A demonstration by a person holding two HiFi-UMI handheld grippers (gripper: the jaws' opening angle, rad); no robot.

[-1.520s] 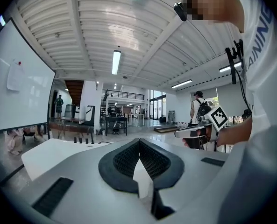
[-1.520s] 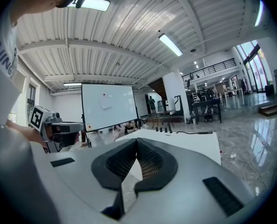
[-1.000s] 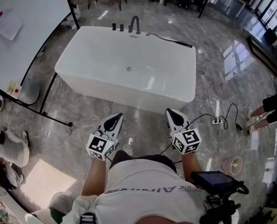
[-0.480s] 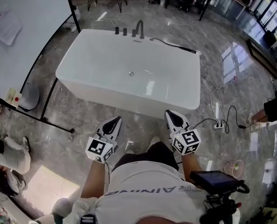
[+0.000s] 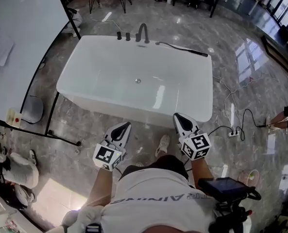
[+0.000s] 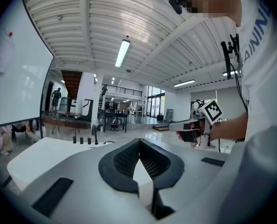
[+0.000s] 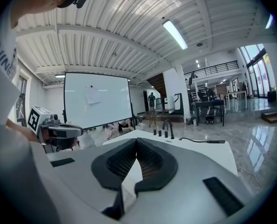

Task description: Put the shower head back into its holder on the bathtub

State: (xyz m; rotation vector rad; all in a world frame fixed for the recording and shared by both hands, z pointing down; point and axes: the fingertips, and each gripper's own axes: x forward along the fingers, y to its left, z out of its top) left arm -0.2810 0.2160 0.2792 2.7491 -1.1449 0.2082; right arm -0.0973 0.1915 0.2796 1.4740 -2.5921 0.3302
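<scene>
Before the bathtub (image 5: 114,111) | left gripper (image 5: 126,125) and right gripper (image 5: 178,116) carried nearer than a second ago | fingers (image 6: 123,160) pressed together, nothing held | shower head (image 5: 196,52) on far rim, not yet reached

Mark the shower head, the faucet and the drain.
shower head (image 5: 197,52): head view, on its dark handle.
faucet (image 5: 145,31): head view, on the curved spout.
drain (image 5: 138,81): head view, on its middle.

I hold both forearms out ahead, side by side. My left gripper (image 5: 124,126) and right gripper (image 5: 178,116) point forward, jaws together, nothing between them.
</scene>
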